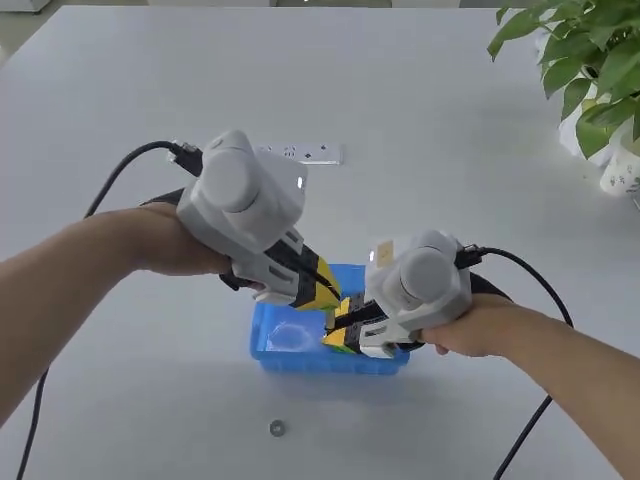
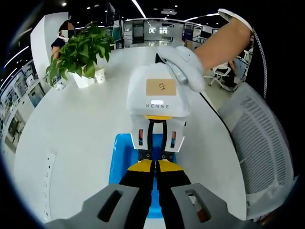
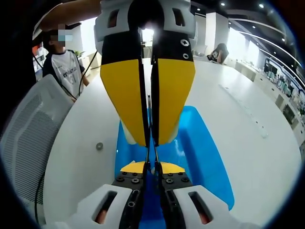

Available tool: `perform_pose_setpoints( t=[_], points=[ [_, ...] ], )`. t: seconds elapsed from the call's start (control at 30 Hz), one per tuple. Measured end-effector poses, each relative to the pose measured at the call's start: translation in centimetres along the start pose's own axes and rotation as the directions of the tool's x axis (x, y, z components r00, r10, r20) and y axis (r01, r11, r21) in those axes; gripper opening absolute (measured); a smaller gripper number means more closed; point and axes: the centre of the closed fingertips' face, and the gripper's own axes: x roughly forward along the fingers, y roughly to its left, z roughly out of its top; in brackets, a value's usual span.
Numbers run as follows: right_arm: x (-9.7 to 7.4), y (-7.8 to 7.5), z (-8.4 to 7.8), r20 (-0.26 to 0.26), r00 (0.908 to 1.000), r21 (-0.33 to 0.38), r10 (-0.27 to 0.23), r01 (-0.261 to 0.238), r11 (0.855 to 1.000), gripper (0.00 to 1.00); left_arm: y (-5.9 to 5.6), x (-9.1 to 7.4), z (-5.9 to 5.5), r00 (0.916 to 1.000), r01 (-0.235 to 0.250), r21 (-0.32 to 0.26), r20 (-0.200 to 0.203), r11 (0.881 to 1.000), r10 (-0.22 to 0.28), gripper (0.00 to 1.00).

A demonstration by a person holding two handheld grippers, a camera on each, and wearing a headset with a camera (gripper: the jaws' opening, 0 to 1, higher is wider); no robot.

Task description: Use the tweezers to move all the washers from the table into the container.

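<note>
- Clenched tip to tip over blue container (image 1: 300, 358): left gripper (image 1: 326, 291) and right gripper (image 1: 338, 338) jaws, seemingly on thin tweezers (image 3: 152, 143).
- Washer (image 1: 277, 428) on counter (image 1: 450, 120) near container; settle tweezer grip first, then approach low, pinch rim.

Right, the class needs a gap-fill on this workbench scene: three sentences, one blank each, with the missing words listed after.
1. The container on the table is coloured ____.
2. The number of washers lying on the bare table, like the washer nearest the person, is ____.
3. The white pot at the table's far right holds a leafy green ____.

Missing words: blue; one; plant.
</note>
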Motion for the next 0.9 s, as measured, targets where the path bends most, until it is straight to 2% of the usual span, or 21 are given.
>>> perform_pose_setpoints(
  t=[0.5,0.9],
  points=[
    [-0.5,0.0,0.5,0.015,0.9998,-0.009,-0.008,0.009,1.000,0.11,-0.1,-0.4,0.5,1.0000,-0.006,0.005,0.005,1.000,0.006,0.05],
    [-1.5,0.1,1.5,0.029,0.9992,-0.031,-0.029,0.029,0.999,0.11,-0.5,-1.4,1.6,0.9997,-0.019,0.017,0.016,1.000,0.018,0.05]
  ],
)
